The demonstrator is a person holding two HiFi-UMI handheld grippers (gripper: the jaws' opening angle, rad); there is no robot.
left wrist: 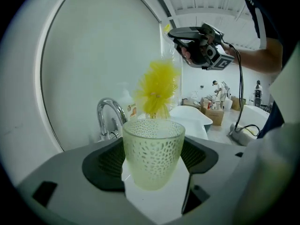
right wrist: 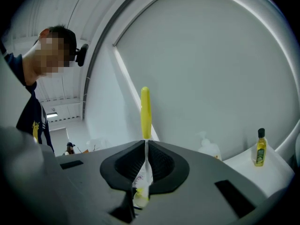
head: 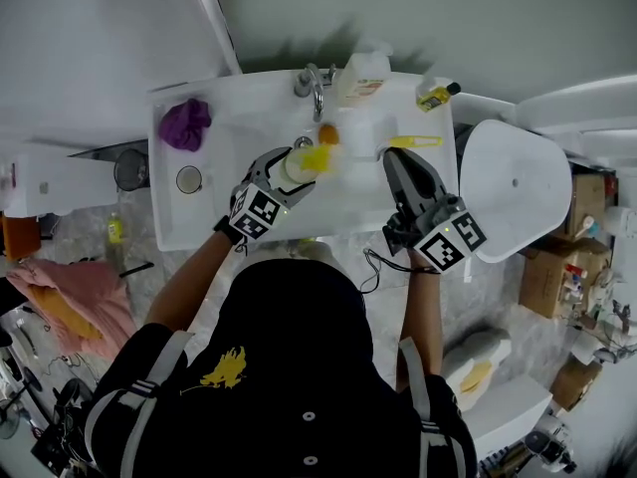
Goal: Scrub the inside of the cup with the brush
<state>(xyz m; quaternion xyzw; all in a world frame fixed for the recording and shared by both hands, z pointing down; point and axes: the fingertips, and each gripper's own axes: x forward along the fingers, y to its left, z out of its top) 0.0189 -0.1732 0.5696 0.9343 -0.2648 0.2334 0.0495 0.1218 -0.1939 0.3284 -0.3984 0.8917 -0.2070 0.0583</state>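
Clamping cup [left wrist: 153, 149] w/ L gripper [left wrist: 152, 172], R gripper [right wrist: 146, 165] pinched on brush [right wrist: 146, 111], bristles [left wrist: 157, 88] near rim.

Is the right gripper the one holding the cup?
No, the right gripper clamps the brush; the cup sits in the left gripper.

Head overhead, gripper views close (shared sink [head: 191, 219])
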